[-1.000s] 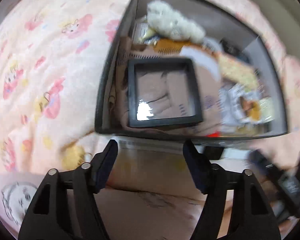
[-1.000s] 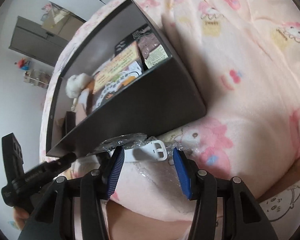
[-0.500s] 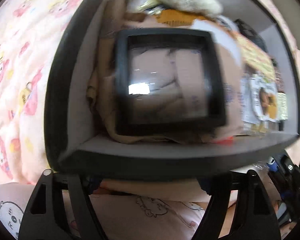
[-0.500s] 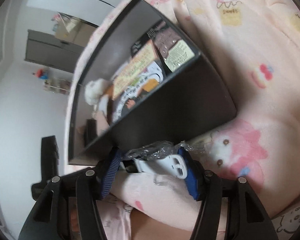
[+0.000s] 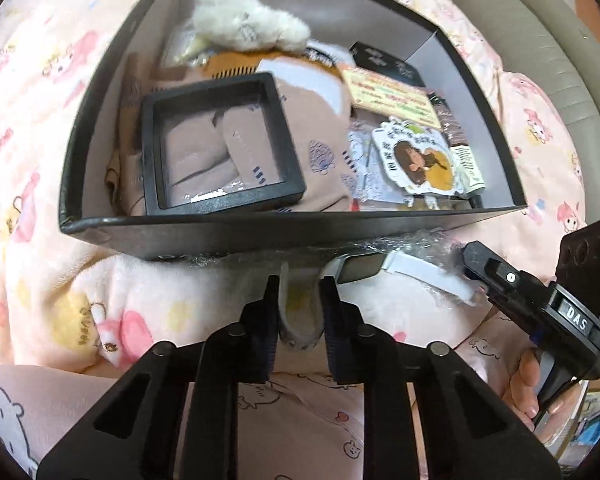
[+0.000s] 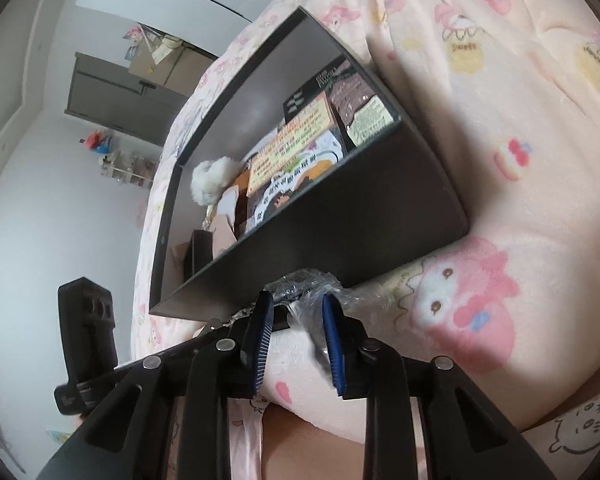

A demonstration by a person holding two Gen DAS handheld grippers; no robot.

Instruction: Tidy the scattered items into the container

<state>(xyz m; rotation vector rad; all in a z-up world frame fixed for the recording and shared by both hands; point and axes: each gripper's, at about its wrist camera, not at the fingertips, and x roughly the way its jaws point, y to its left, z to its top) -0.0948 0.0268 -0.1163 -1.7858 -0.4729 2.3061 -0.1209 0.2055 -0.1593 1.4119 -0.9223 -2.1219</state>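
Note:
A white smartwatch in clear plastic wrap (image 5: 364, 266) lies on the pink blanket just in front of the black box (image 5: 220, 232). My left gripper (image 5: 298, 288) points steeply down, its jaws closing on the watch's near strap end, which fills the gap between them. My right gripper (image 5: 474, 258) comes in from the right and covers the other strap end. In the right wrist view its blue pads (image 6: 334, 344) are closing on the crinkled wrap and strap (image 6: 306, 308) right below the box wall (image 6: 360, 220).
The box holds a black square frame (image 5: 220, 144), a fluffy white toy (image 5: 248, 28), pink fabric and printed cards (image 5: 420, 160). A cartoon-print blanket (image 5: 40, 100) surrounds it. A person's pyjama-clad leg (image 5: 300, 420) and a hand (image 5: 528, 384) are close below.
Both pairs of jaws have narrowed from wide apart onto the watch's strap ends. The left view has pulled back from over the box, so the watch now shows in it.

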